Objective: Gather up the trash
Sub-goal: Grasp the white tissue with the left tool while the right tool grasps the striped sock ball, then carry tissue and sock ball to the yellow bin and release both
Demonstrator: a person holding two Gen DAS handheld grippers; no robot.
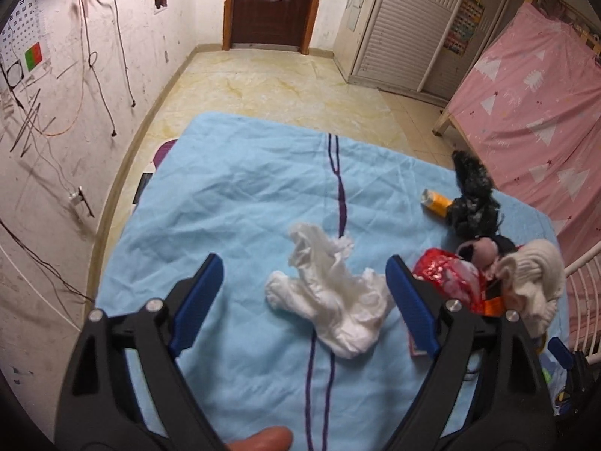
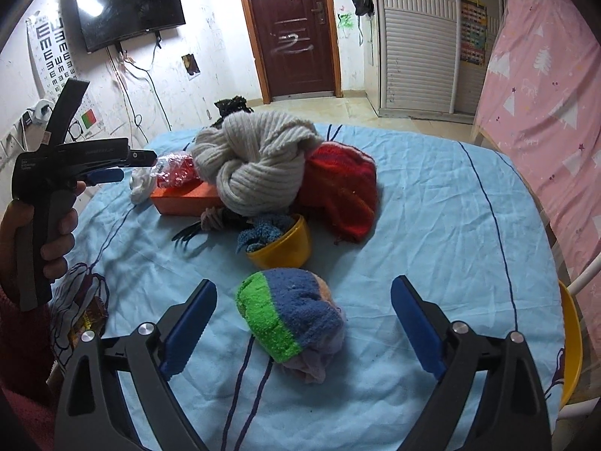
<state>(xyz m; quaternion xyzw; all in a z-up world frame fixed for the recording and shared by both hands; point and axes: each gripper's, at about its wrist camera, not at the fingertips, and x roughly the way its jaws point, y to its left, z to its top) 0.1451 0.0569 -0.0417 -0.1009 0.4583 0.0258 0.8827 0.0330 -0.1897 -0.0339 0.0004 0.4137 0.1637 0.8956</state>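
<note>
left gripper [image 1: 304, 274] jaws wide | crumpled white tissue [image 1: 330, 300] between, untouched

Crumpled tissue [image 1: 330, 300] lay mid-counter [image 1: 233, 203]; clothes pile [image 1: 526, 278] at 3 o'clock; can [image 1: 435, 201] at 1 o'clock.

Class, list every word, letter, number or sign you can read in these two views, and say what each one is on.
"E", repeated in rows and turned various ways: eye chart on the wall beside the TV.
Small white print on the left gripper body: too small to read.
Colourful grid poster on the wardrobe: too blurred to read.
Pale scrawl on the door: no legible word.
Packet at the table edge: print unreadable.
</note>
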